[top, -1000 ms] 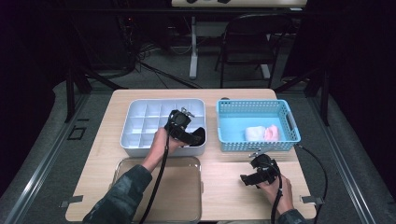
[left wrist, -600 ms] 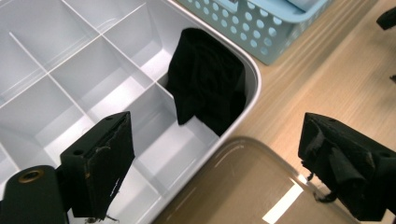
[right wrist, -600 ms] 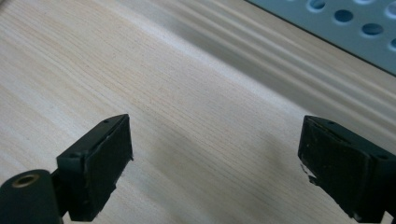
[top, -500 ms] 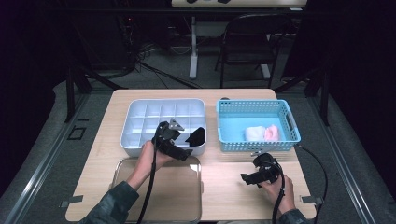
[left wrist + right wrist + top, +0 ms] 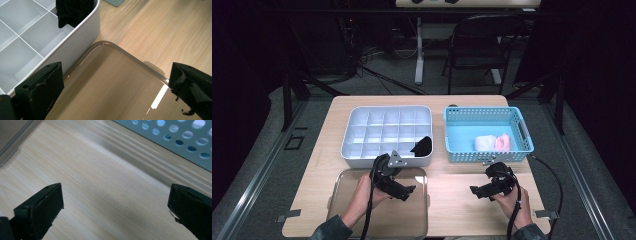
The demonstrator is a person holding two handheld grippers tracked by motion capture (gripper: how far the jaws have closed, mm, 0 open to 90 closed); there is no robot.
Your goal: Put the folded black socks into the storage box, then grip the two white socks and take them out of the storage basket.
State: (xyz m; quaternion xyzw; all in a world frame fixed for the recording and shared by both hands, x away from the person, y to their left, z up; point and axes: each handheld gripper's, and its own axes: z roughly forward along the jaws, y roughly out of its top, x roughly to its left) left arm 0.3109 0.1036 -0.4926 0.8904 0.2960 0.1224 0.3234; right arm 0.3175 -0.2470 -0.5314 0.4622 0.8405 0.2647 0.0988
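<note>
A black cloth (image 5: 423, 145) lies bunched in the near right compartment of the white divided organiser (image 5: 362, 161). My left gripper (image 5: 408, 192) hangs over the clear shallow tray (image 5: 407, 217) in front of the organiser; its jaws have just been opening and stand open with nothing between them. In the left gripper view (image 5: 116, 80) the tray (image 5: 112, 87) lies below, with the organiser wall (image 5: 75, 50) and the black cloth (image 5: 72, 11) at upper left. My right gripper (image 5: 475, 190) points left above bare wood; its jaws have just opened a little further and hold nothing (image 5: 116, 200).
A blue perforated basket (image 5: 482, 152) at the right back holds a white cloth (image 5: 484, 142) and a pink cloth (image 5: 503, 142); its wall (image 5: 175, 142) runs past the right gripper. A dark folding chair (image 5: 484, 42) stands beyond the table.
My left gripper has drawn back from the organiser's near right compartment to over the clear tray, leaving the black cloth in that compartment. The right gripper has stayed in place.
</note>
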